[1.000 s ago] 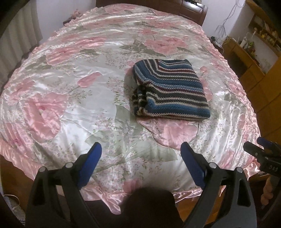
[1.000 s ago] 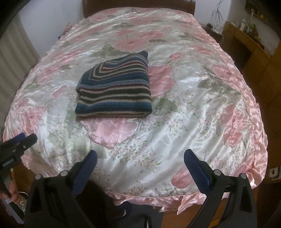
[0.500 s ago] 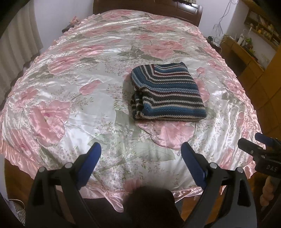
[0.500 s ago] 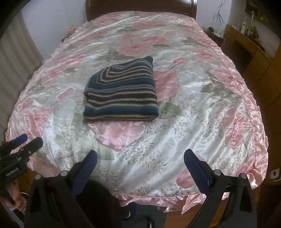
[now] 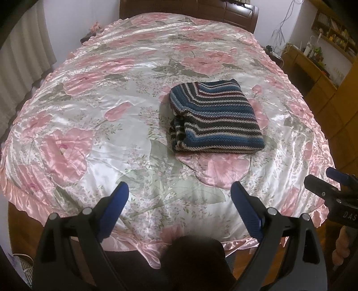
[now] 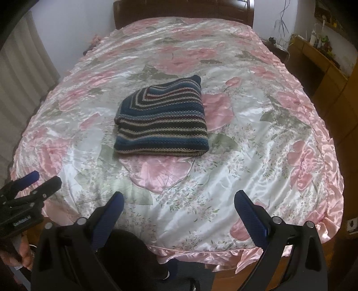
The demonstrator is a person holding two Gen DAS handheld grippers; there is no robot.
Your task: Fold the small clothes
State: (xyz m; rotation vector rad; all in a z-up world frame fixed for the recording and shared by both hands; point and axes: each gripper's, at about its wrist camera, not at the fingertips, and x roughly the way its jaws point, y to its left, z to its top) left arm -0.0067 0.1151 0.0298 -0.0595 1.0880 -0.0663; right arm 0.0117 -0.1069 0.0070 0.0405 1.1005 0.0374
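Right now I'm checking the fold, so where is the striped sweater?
The striped sweater lies folded near the middle of the bedspread, right of centre in the left wrist view, just beyond a large pink flower.

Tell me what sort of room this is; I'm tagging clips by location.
Most likely a home bedroom: a bed with a pink floral satin bedspread, a dark wooden headboard, and wooden drawers along the wall.

The bedspread [image 5: 73,107] is glossy satin cloth, smooth with fine creases and a ruffled shiny hem. The folded sweater [image 5: 214,118] on it is matt, coarse knit wool with a nubbly surface. The headboard [image 6: 183,10] is dark polished wood. Each tool, left tool [image 5: 179,201] and right tool [image 6: 179,206], is matt black plastic with ribbed blue pads [image 6: 250,215] and small metal rivets.
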